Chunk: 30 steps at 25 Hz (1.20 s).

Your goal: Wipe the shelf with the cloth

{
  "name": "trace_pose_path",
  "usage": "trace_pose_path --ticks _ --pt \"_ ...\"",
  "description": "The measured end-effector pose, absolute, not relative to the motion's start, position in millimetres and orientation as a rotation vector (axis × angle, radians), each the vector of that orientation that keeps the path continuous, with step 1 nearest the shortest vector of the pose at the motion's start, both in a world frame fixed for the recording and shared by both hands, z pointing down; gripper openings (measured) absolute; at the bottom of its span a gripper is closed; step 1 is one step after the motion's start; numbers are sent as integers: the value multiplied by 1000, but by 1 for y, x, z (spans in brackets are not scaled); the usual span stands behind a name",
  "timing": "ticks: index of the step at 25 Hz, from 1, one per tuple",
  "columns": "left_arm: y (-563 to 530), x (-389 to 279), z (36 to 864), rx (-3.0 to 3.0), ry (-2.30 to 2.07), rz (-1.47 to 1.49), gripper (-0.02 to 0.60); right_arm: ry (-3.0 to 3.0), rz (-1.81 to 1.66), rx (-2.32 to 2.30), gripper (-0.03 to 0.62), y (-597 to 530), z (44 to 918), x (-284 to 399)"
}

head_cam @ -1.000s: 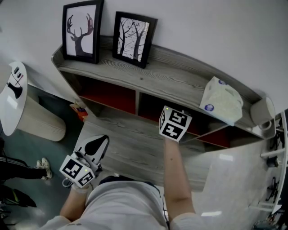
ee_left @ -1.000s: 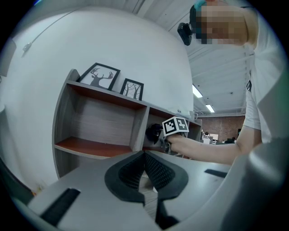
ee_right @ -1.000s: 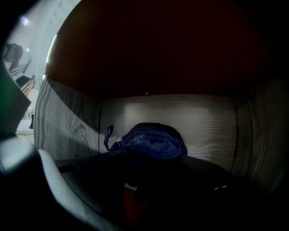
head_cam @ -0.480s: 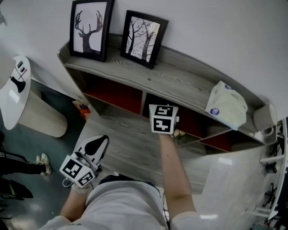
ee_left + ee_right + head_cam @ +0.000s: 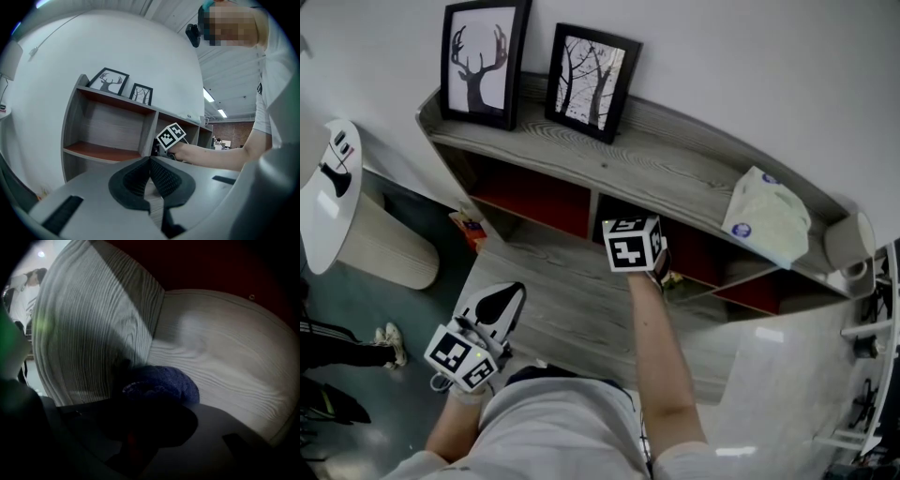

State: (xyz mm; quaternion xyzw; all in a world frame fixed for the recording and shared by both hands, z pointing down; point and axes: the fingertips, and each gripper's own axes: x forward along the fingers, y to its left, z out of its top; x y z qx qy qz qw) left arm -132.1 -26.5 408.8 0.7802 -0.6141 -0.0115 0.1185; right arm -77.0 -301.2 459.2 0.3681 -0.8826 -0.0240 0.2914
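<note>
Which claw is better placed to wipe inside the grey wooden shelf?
Right: the right claw holds the dark blue cloth inside the grey wooden shelf; the left claw is shut, empty, outside.

Wooden shelf (image 5: 675, 176): 2 frames (image 5: 482, 62), tissue pack (image 5: 766, 228)

The right arm (image 5: 661, 356) stretched straight to the far side, and the right gripper (image 5: 150, 404) at its end was clamped on the cloth (image 5: 164, 383). The left gripper (image 5: 150, 160) was held low at the near left, close to the body, jaws pressed together.
</note>
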Motion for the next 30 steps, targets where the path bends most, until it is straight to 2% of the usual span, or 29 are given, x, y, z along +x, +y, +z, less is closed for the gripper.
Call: trace_pose_path --ticks 12,30 --pt "-35 -128 407 2318 -1753 -32 15 -2402 151 1095 107 -311 457 -39" --pt "-54 -108 407 2403 -1632 -10 15 -2361 201 1295 107 -332 448 49"
